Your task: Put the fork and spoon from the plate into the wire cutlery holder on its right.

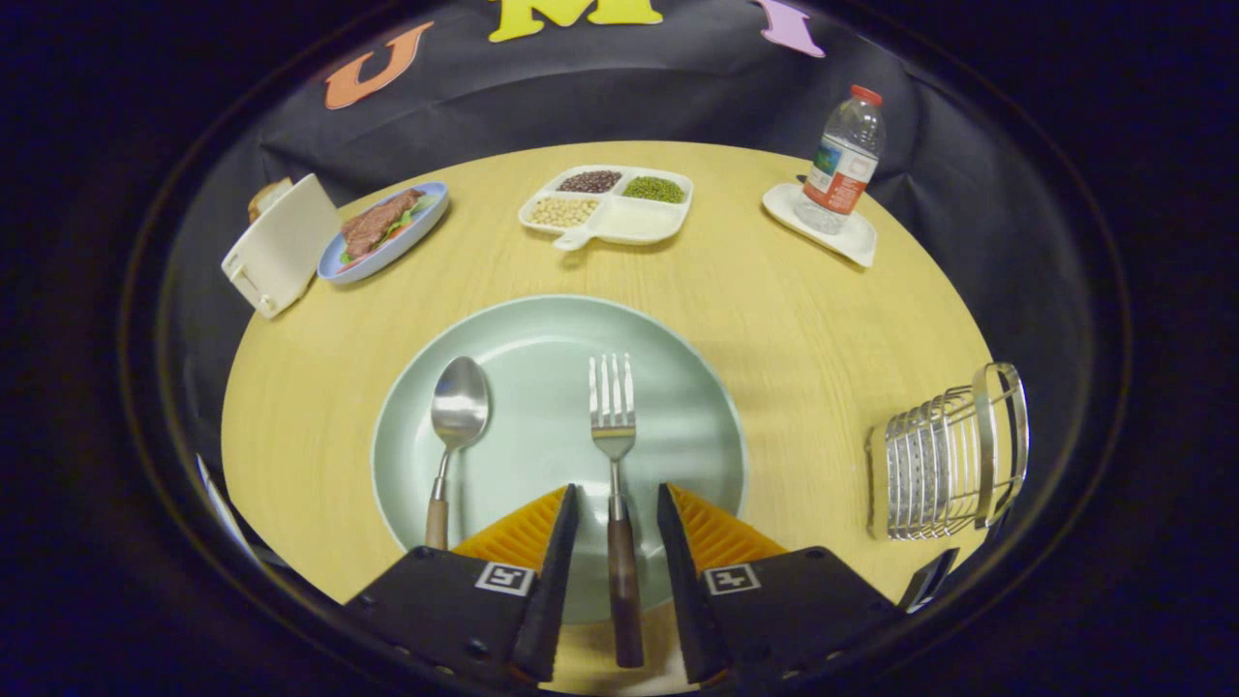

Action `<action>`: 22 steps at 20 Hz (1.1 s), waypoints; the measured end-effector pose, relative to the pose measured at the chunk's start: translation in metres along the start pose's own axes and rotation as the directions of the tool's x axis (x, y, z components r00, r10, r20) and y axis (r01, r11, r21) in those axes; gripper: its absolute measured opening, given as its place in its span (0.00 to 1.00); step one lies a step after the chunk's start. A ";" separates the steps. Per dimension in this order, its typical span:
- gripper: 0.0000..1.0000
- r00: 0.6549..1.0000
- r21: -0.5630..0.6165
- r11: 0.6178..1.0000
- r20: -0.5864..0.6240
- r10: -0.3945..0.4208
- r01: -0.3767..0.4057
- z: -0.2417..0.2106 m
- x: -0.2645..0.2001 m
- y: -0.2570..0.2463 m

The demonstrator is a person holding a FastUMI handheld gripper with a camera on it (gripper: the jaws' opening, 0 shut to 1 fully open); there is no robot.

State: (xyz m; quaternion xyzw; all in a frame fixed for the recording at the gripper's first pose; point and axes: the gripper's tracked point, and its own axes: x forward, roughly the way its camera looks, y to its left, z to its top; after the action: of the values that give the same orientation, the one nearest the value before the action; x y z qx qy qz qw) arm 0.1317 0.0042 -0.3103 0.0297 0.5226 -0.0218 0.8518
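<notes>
Hand-held gripper (619, 499) spread, astride fork (614, 455) handle, seemingly not touching; spoon (453, 426) beside.

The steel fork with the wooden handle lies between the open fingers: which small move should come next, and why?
Probably close the gripper on the steel fork with the wooden handle: its handle lies between the open fingers, untouched, on the pale green round plate.

Round wooden table (794, 319), dark cloth wall (600, 87)
</notes>
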 end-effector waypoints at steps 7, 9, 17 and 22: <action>0.01 0.999 -0.015 0.999 0.014 0.034 -0.034 0.003 -0.007 0.004; 0.01 0.998 -0.019 0.999 0.035 0.043 -0.042 0.008 -0.016 0.004; 0.00 0.991 -0.020 0.998 0.123 0.061 -0.059 0.021 -0.070 -0.018; 0.00 0.982 -0.033 0.997 0.173 0.068 -0.064 0.024 -0.102 -0.050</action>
State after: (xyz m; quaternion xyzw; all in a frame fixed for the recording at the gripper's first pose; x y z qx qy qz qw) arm 0.1030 -0.0470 -0.2097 0.0334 0.4450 0.0111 0.8948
